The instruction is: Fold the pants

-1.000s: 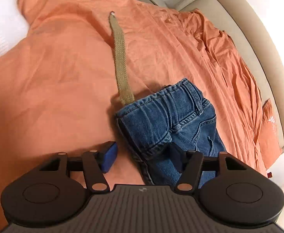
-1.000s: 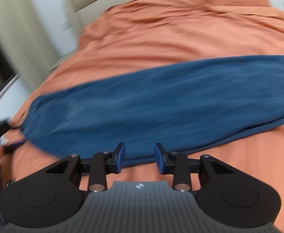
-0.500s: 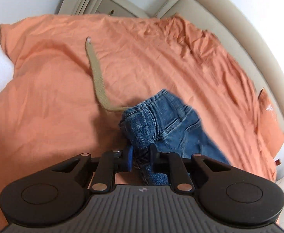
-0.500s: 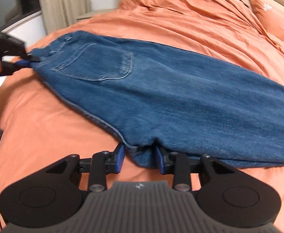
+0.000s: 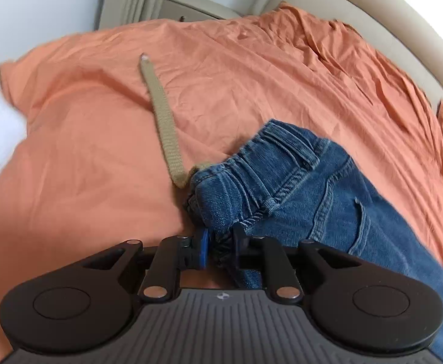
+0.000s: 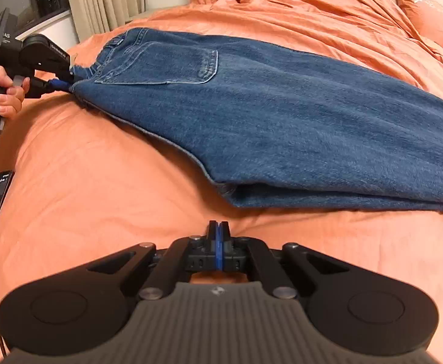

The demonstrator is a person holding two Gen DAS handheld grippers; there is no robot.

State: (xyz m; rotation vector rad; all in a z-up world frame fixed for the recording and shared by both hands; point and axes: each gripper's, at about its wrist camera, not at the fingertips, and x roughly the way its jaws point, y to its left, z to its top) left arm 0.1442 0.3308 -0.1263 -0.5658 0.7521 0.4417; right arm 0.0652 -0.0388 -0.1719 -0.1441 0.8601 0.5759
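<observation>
In the right wrist view, at nine o'clock, a hand (image 6: 7,91) holds the left tool (image 6: 65,85), its jaws narrowed and clamped on the waistband corner of the jeans (image 6: 282,121). The left wrist view shows the same grip up close: the left tool (image 5: 219,250) pinches a bunched fold of denim at six o'clock, and a tan belt (image 5: 160,115) trails from the waistband toward eleven o'clock across the orange bed (image 5: 85,166).

The jeans lie across the bed from ten o'clock to three o'clock in the right wrist view, back pocket (image 6: 166,63) up, apparently already doubled leg over leg, the nearer edge showing stacked layers at about four o'clock.

The right tool (image 6: 218,247), at six o'clock, has just closed fully; its pads meet with nothing between them, and it sits just short of the denim edge, over bare sheet.

Denim of this kind is likely heavy for cloth, limp yet thick, and not slippery; it should drape and drag, not slide. Thick seams and the waistband probably give the firmest hold. For the next fold, the right tool would likely need to reopen and take both layers at the near edge or the hem, which lies beyond three o'clock, unseen.
</observation>
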